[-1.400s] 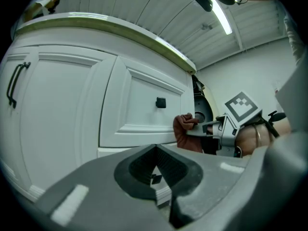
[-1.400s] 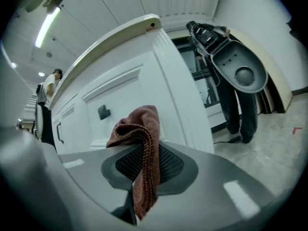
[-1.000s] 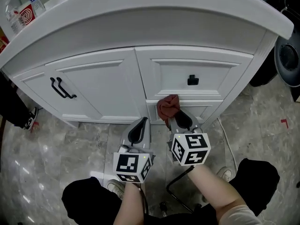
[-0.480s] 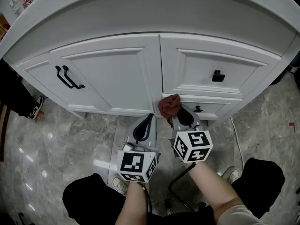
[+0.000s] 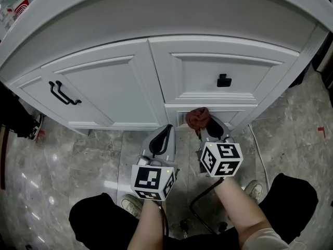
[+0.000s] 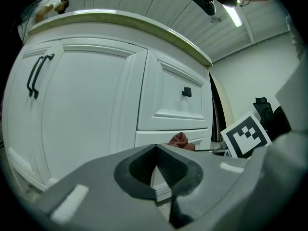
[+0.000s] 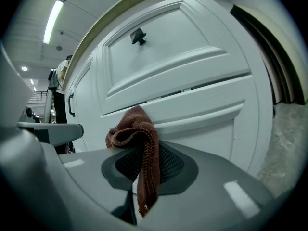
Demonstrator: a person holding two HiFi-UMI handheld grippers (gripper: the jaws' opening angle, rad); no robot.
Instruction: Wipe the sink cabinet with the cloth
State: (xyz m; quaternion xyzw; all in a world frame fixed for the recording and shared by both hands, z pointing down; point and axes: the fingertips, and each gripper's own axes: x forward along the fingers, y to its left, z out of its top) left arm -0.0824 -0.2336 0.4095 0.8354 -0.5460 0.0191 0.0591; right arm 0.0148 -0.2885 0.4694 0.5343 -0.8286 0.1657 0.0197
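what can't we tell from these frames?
1. Whether the cloth touches the lower drawer: head view, right gripper view; the bunched cloth covers that spot.
2. Sink, countertop surface: head view, cut off by top edge.
3. Items at top left: head view, cut by the edge, too small.

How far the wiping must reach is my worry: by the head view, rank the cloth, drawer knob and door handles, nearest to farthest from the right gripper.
1. Cloth, clamped in the right gripper's jaws.
2. Drawer knob, ahead and higher up.
3. Door handles, far left.
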